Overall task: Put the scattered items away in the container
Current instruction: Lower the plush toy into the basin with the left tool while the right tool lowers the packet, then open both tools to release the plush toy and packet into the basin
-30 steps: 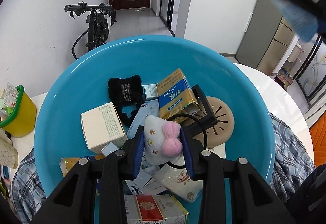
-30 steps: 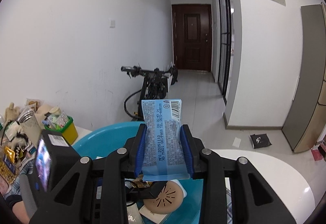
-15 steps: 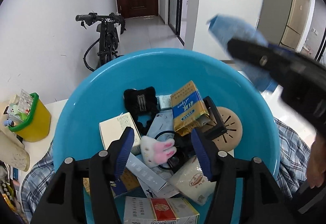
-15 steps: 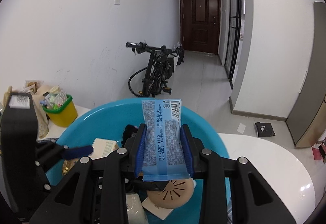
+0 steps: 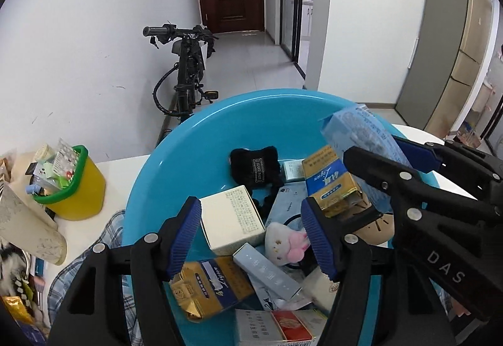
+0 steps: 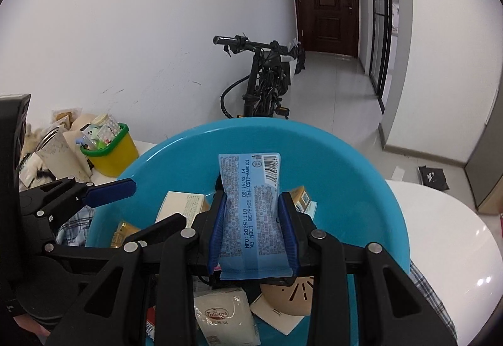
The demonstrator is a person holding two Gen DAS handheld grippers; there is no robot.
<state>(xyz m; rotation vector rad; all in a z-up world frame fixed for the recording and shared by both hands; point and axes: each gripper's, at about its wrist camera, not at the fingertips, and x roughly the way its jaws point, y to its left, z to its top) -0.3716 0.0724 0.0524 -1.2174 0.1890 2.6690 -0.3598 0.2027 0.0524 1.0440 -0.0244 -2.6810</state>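
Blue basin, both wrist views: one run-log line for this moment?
left hand-held gripper: open, empty | right hand-held gripper: shut on blue packet | above blue basin

A glossy turquoise plastic basin (image 6: 361, 176) sits on a white worktop (image 6: 440, 236) over blue-and-white plaid cloth (image 5: 103, 239). Black-printed pale blue wrapper (image 6: 251, 214); gold-and-blue cardboard box (image 5: 330, 185); yellow plastic bin (image 5: 78, 189) with green rim; black gripper fingers (image 5: 185, 229) with blue pads.

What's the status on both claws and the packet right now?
Left claw open, empty, over the basin. Right claw shut on blue packet, above the basin. Nothing blocking the drop; the basin holds boxes and a plush toy.
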